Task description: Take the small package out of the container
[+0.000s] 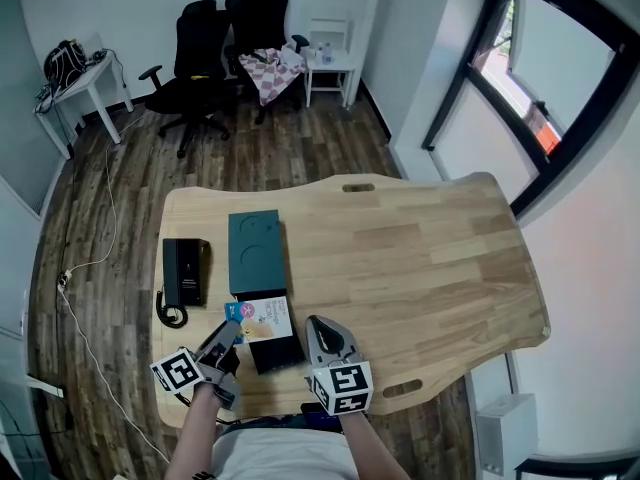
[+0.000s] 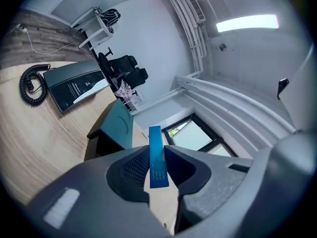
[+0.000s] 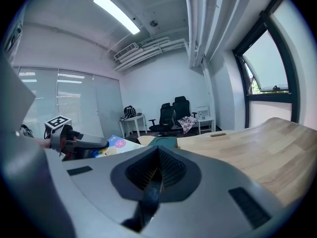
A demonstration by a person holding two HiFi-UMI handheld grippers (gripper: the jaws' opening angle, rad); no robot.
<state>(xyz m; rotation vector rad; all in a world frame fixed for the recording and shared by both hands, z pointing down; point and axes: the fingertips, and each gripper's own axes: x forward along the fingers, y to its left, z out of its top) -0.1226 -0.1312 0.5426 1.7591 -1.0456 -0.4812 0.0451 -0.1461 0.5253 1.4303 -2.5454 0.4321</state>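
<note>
Lift-out is in hand: the left tongs pinch the small package by its edge over the dark container at the bench's 7 o'clock, the right tongs are closed on nothing, and next it likely needs carrying clear and setting down

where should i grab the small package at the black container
Its blue left edge, coming from the left. The small package is flat, and that edge sticks out past the black container, so jaws can close on both faces. The left gripper pinches it there.
</note>
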